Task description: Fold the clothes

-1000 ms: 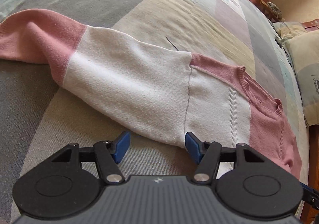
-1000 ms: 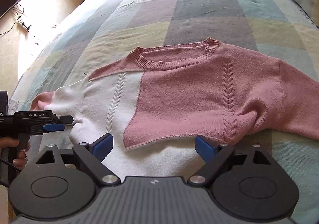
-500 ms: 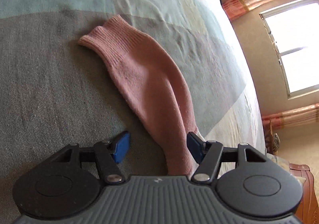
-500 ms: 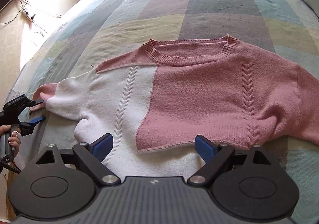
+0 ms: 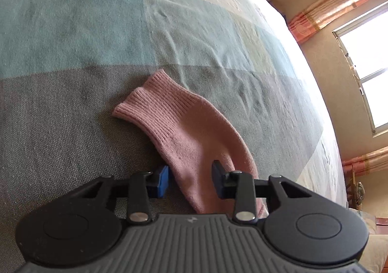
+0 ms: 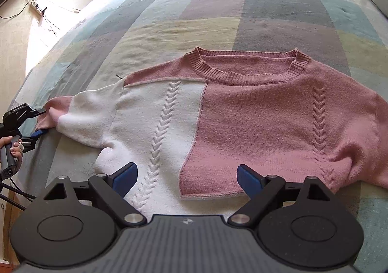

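Nearest to me, the left gripper (image 5: 190, 179) stands over the pink end of the sweater's sleeve (image 5: 184, 137). Its jaws have just been closing, and the sleeve passes between them. The blue pad (image 5: 162, 180) on one side is at the edge of the knit and the dark one presses into the pink cloth, so it looks clamped on the sleeve a little behind the ribbed cuff (image 5: 143, 105). The cuff lies further out on the grey part of the bed (image 5: 60, 127).

The right gripper (image 6: 186, 179) hangs above the lower hem of the sweater (image 6: 218, 115) with its jaws wide apart and nothing between the pads. The hem lies just under and beyond it, then the white and pink front panels, then the neckline (image 6: 245, 71) further away. In this view the left gripper (image 6: 38, 125) is at the far sleeve end, held by a hand (image 6: 11, 146).

I judge the sweater to be light, soft and limp. It will sag and stretch when it is lifted, and the knit should not slip from the pads. Good places to hold are the cuff, the hem corners and the shoulders, where the fabric is doubled.
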{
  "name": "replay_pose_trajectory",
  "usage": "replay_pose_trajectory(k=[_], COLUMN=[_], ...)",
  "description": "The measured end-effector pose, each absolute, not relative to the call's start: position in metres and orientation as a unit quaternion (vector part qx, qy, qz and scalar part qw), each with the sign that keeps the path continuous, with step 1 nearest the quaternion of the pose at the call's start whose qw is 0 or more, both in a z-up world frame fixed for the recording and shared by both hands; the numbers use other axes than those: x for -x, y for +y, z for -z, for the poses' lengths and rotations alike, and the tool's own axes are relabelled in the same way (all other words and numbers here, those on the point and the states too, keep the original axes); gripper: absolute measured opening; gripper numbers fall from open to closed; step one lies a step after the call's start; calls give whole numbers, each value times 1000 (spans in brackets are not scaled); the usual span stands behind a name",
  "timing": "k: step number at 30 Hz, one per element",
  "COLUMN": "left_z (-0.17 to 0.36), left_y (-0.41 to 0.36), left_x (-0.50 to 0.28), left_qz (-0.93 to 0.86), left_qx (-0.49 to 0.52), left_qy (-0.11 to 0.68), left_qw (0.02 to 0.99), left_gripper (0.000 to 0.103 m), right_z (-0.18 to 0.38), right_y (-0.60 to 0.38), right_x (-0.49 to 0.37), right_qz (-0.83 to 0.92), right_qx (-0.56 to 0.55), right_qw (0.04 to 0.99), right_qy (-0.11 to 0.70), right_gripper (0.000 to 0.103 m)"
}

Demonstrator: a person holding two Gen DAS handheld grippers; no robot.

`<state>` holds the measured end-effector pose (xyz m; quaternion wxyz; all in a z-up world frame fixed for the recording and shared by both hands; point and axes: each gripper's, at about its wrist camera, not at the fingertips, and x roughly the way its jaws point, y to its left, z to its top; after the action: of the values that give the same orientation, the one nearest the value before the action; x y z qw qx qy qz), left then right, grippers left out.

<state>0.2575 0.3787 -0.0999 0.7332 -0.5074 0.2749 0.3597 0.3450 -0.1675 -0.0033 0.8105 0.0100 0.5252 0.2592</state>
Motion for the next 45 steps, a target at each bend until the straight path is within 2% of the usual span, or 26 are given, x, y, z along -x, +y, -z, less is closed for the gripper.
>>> replay_pose_trajectory(k=[1, 5, 10, 13, 15, 17, 20, 23, 29, 35, 38, 45], left_z=[98, 82, 57, 38, 28, 25, 37, 56, 75, 52, 52, 56], left_y=[377, 374, 378, 373, 359, 332, 273, 229, 275, 310, 291, 224], left_x=[-260, -264, -264, -272, -284, -304, -345, -363, -318, -315, -336, -385], left_qz=[-368, -393, -412, -451, -422, -341, -202, -128, -173, -231, -191, -72], left_qx=[494, 451, 389, 314, 244, 189, 112, 54, 101, 143, 119, 89], left_qy=[285, 304, 332, 374, 398, 420, 455, 470, 470, 466, 462, 461], left_qw=[734, 742, 754, 747, 777, 820, 860, 872, 859, 842, 858, 880], left_gripper=[10, 6, 8, 18, 20, 41, 47, 48, 50, 48, 52, 52], right_z=[4, 7, 6, 7, 6, 5, 6, 7, 3, 15, 18, 16], right_y=[-167, -170, -176, -180, -182, -180, -172, -161, -158, -174, -173, -149], right_x=[-345, -346, -346, -346, -346, -347, -347, -346, -343, -346, -346, -347], right_qz=[-258, -253, -248, -242, -242, -245, -255, -267, -280, -254, -252, -278], right_qx=[-5, -5, -3, -8, -18, -25, -23, -18, 13, 1, -9, 12], right_qw=[811, 810, 812, 813, 814, 815, 813, 811, 812, 811, 811, 810], right_qy=[525, 529, 529, 530, 528, 525, 523, 521, 512, 526, 528, 517], right_gripper=[92, 92, 92, 92, 92, 92, 92, 92, 93, 93, 93, 94])
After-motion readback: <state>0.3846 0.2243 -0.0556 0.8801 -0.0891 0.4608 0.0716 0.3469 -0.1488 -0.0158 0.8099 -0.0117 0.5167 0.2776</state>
